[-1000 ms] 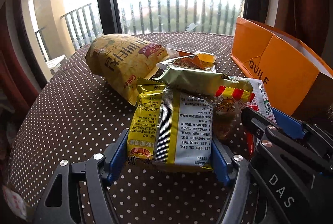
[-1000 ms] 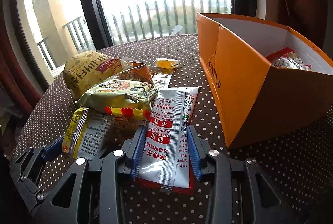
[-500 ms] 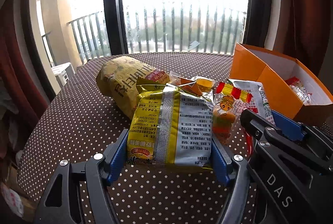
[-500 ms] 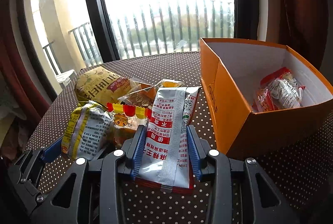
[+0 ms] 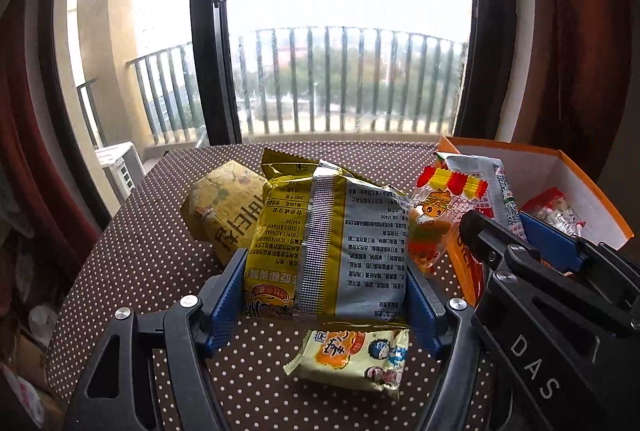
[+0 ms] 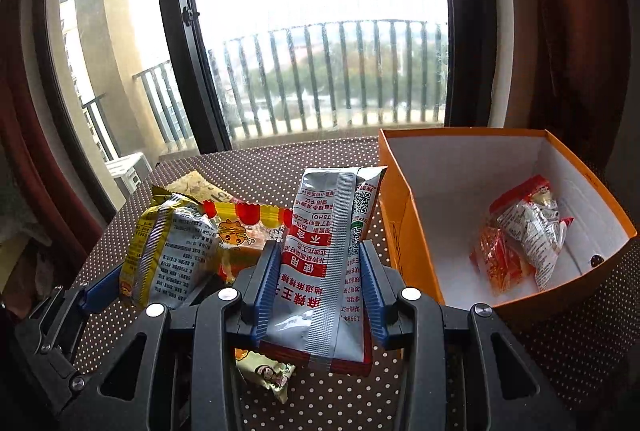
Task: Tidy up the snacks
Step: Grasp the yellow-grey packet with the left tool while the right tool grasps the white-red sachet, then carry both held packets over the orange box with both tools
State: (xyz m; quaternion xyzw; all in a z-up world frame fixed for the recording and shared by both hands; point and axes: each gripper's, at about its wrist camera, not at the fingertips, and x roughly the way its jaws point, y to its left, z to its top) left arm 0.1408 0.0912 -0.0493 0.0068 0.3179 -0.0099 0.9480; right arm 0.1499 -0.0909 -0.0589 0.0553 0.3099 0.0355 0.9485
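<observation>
Left wrist, left tongs [image 5: 326, 295] clamped on yellow packet [image 5: 332, 243]; right tongs [image 6: 320, 287] clamped on silver-red packet [image 6: 324, 263]

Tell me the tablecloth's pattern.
Brown with small white dots; the tablecloth shows best in the left wrist view.

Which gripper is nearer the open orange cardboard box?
Right. The right gripper sits just beside the open orange cardboard box; the left gripper is farther off, beyond it.

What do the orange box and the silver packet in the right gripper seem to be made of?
Orange box: probably cardboard, matte, with folded walls and a plain white inside. Silver packet in the right gripper: likely metallised plastic film, glossy, with creases and a ribbed back seam.
</observation>
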